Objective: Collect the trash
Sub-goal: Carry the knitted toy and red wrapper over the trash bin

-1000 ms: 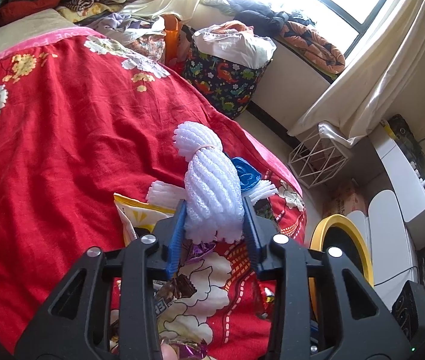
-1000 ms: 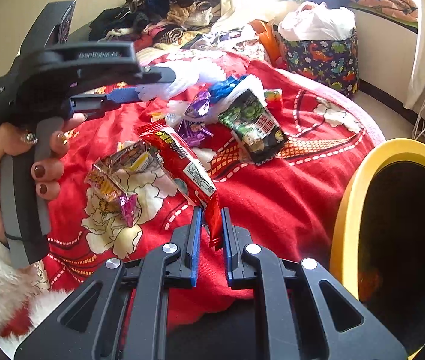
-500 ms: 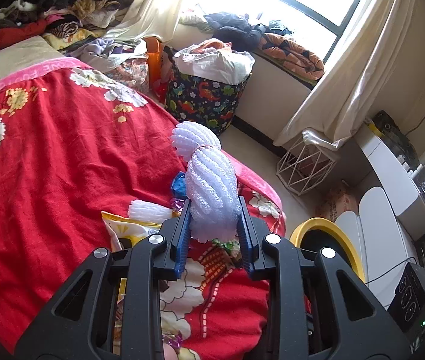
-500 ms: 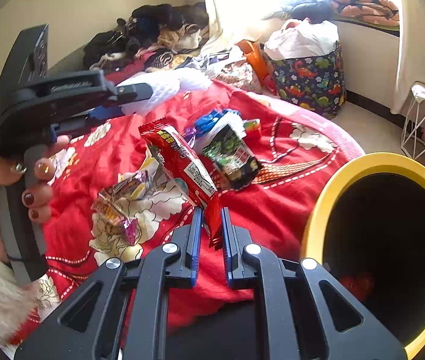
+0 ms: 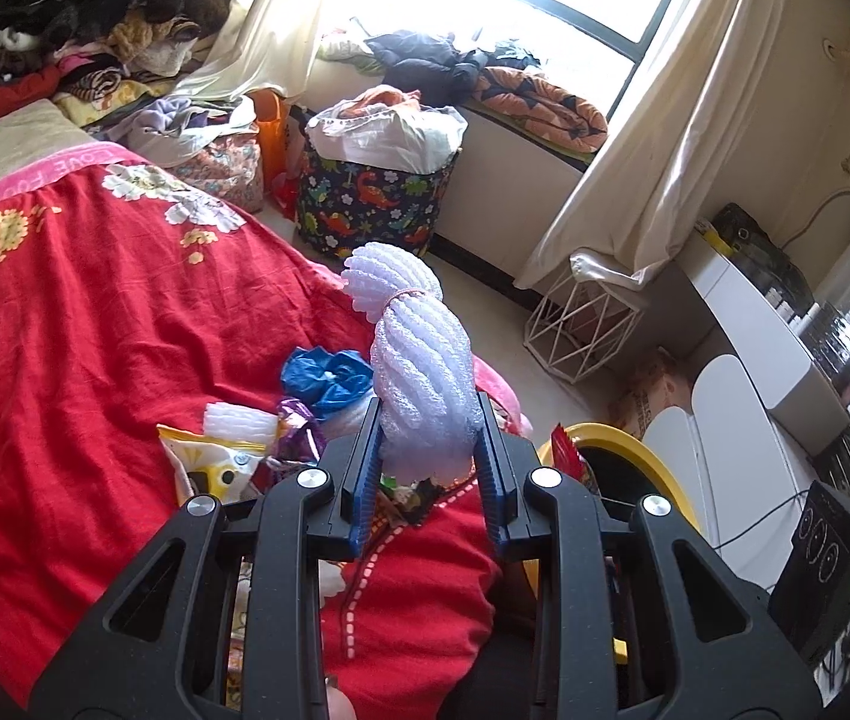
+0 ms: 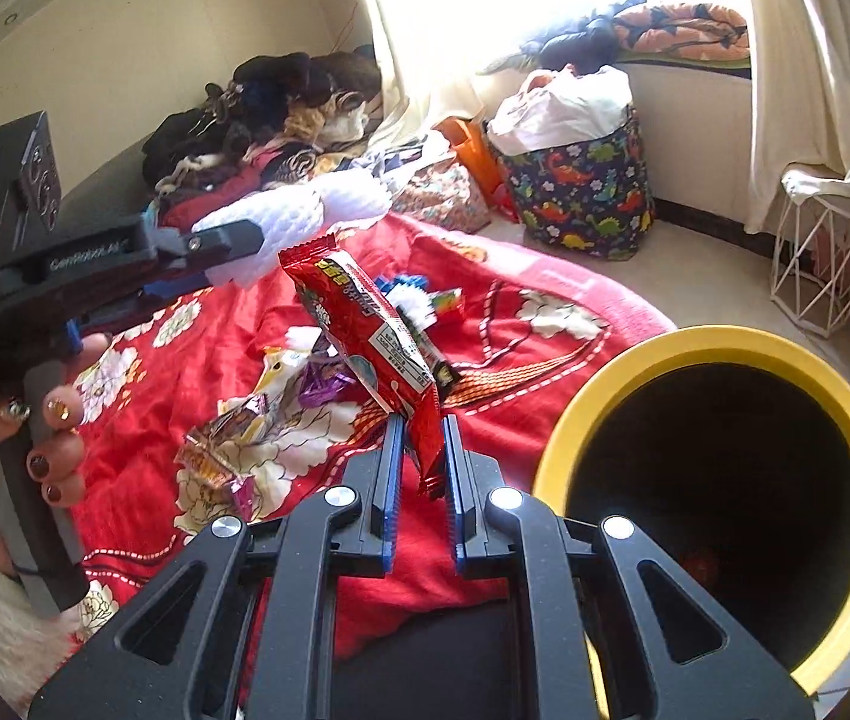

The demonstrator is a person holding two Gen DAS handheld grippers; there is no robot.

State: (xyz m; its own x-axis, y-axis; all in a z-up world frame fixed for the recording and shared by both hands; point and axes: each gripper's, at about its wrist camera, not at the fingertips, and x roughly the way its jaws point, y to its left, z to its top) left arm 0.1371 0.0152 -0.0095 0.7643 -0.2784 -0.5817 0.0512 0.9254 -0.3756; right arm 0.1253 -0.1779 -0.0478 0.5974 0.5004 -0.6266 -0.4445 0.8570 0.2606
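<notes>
My left gripper is shut on a white foam net bundle and holds it above the red bedspread. It also shows at the left of the right wrist view. My right gripper is shut on a red snack wrapper, held up beside the yellow-rimmed bin. The bin's rim shows in the left wrist view too. Several wrappers and a blue crumpled bag lie on the bed.
A dinosaur-print basket with a white bag stands on the floor by the window. A white wire basket stands at the right. Clothes are piled at the bed's far end. White furniture stands at the right.
Both grippers have lifted and swung right toward the yellow bin with their loads. The bin's mouth now fills more of the right wrist view.
</notes>
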